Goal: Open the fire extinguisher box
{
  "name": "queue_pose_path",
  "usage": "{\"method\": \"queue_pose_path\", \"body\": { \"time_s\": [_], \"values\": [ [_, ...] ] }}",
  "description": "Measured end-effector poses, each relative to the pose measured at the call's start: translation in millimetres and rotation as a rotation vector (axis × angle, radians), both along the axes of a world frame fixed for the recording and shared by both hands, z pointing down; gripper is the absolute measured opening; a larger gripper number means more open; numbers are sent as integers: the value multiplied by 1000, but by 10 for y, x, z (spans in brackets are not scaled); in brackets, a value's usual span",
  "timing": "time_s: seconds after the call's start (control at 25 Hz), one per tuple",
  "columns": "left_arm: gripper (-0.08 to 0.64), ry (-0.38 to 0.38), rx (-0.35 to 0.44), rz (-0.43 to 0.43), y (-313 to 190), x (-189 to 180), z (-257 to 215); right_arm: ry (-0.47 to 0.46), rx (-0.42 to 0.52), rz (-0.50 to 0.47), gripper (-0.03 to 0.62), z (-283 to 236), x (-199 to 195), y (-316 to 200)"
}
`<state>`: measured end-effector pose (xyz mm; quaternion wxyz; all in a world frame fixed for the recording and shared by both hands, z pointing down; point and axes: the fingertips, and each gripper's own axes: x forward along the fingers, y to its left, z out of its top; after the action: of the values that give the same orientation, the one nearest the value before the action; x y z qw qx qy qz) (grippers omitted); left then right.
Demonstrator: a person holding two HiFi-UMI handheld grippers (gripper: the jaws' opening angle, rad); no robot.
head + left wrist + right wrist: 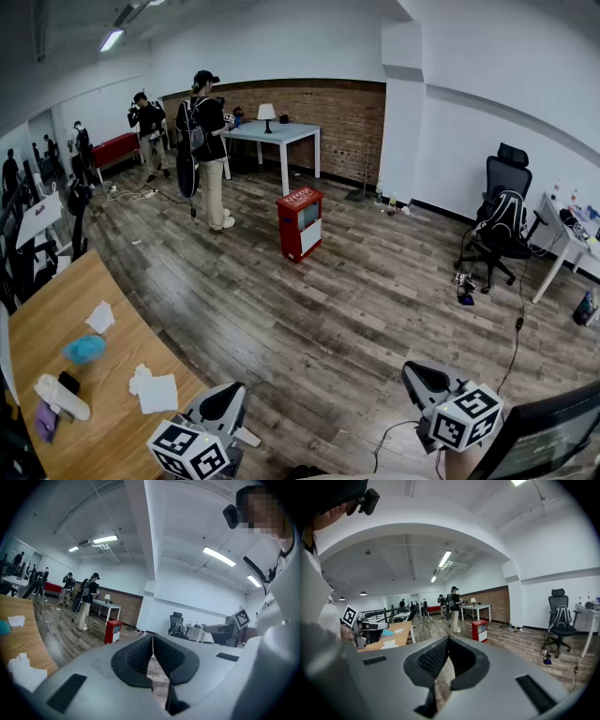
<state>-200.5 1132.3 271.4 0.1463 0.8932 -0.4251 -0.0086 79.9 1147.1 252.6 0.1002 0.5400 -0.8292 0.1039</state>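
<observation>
Head view, with both gripper views. Dark wood-plank floor [375,309] fills the room. A light wooden table [56,328] runs along the person's left.

The task's thing, a red upright fire extinguisher box with a pale front panel [300,222], stands on the floor well ahead, near the brick back wall [347,117] and apart from a standing person in dark top and light trousers [208,150]. Its long axis is vertical, and the panelled face is turned toward the viewer's right.

The left gripper [223,405] and right gripper [427,382] hang low at the near edge. Each has its jaws pressed together on nothing.

The box lies ahead of and between the two, slightly to the left gripper's side. Neither is within reach, so an approach across the floor must probably come first.
</observation>
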Motion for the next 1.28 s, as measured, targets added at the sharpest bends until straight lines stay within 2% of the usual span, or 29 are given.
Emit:
{"method": "queue_pose_path", "body": {
  "time_s": [0.56, 0.88, 1.08, 1.16, 1.2, 1.28],
  "values": [
    [11, 6, 17, -1, -144, -247, -19, 1, 14, 0, 9, -30, -223, -134],
    [11, 12, 30, 30, -260, -466, 77, -8, 30, 5, 11, 64, -478, -172],
    [11, 32, 53, 31, -349, -600, 117, -67, 69, -11, 12, 68, -503, -186],
    [11, 38, 65, 41, -388, -639, 80, -103, 106, -6, 52, -39, -475, -260],
    [11, 21, 68, 42, -424, -657, 88, -124, 119, -9, 115, -69, -479, -327],
    [11, -27, 78, 36, -531, -675, 119, -172, 129, -34, 127, -75, -543, -508]
  ]
}}
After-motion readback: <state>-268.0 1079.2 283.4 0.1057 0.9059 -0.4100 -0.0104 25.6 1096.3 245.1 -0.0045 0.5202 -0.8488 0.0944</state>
